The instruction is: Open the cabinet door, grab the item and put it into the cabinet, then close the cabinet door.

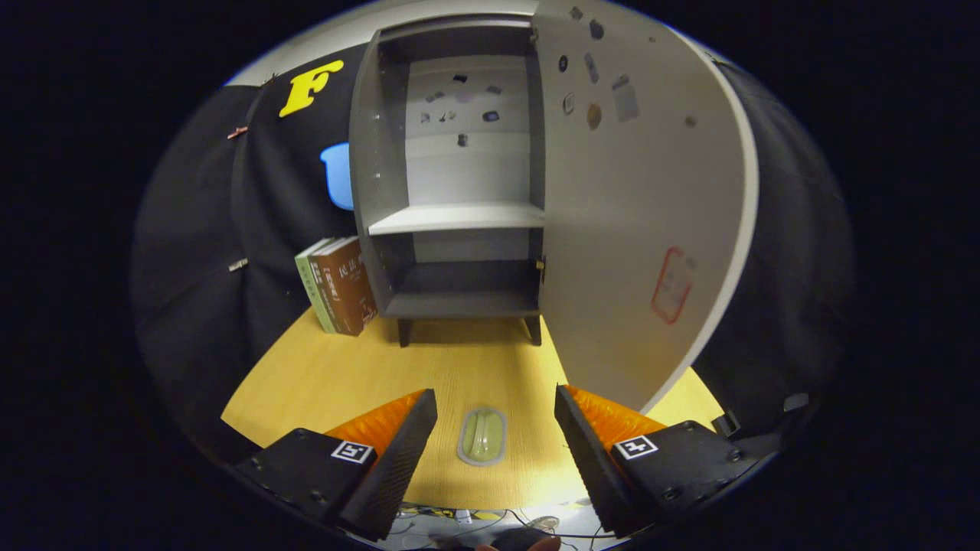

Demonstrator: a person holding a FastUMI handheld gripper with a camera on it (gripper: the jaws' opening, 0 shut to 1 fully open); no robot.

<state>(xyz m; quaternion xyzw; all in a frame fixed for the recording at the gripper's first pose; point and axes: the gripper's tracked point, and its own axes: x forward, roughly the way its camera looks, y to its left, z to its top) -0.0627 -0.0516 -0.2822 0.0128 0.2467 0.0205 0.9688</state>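
Gripper view: claw (pixel 496 451) spread wide, pale oval item (pixel 482 436), perhaps soap, untouched between its fingers.

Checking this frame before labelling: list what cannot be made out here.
- Small item on the table, between the open gripper fingers: too small to identify.
- Stickers on the cabinet back wall and open door: too small and blurred.
- Books left of the cabinet: partly hidden by its side.
- Blue object: cut off by the cabinet.
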